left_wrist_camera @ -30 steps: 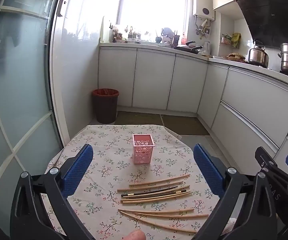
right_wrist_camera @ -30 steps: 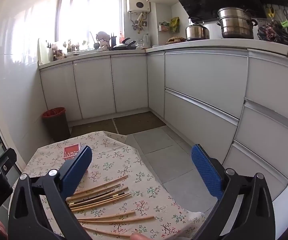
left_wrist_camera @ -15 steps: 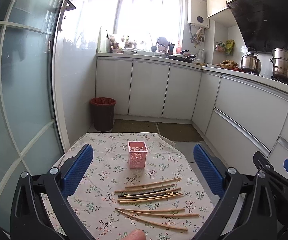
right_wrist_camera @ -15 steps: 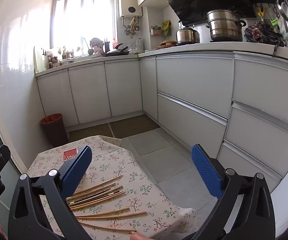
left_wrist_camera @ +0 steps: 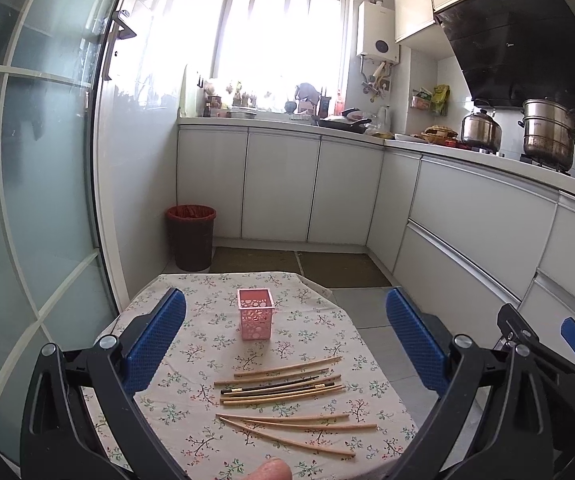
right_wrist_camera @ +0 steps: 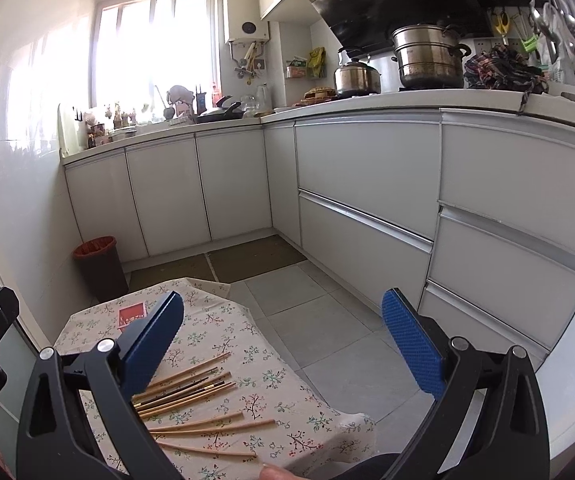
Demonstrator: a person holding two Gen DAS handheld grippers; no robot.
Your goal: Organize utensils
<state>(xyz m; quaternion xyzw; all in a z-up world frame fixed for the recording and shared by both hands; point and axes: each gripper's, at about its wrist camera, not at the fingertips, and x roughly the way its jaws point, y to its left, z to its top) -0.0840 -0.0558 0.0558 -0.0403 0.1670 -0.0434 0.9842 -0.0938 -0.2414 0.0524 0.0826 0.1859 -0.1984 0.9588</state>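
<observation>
Several wooden chopsticks [left_wrist_camera: 283,390] and a dark pair lie loose across the near half of a small table with a floral cloth [left_wrist_camera: 191,344]. A pink perforated holder [left_wrist_camera: 255,313] stands upright and empty beyond them. My left gripper [left_wrist_camera: 285,334] is open and empty, held high above the table. My right gripper [right_wrist_camera: 283,340] is open and empty, off the table's right side. In the right wrist view the chopsticks [right_wrist_camera: 191,390] lie at lower left, and the holder [right_wrist_camera: 131,315] is partly hidden behind the left finger.
A dark red bin [left_wrist_camera: 190,237] stands on the floor beyond the table. White cabinets [left_wrist_camera: 283,188] run along the back and right. A glass door [left_wrist_camera: 27,208] is at the left. Pots [right_wrist_camera: 427,58] sit on the counter. The right gripper's body [left_wrist_camera: 547,356] shows at lower right.
Both grippers have risen and pulled back from the table, so the table, holder and chopsticks look smaller and lower. Nothing on the table has moved.
</observation>
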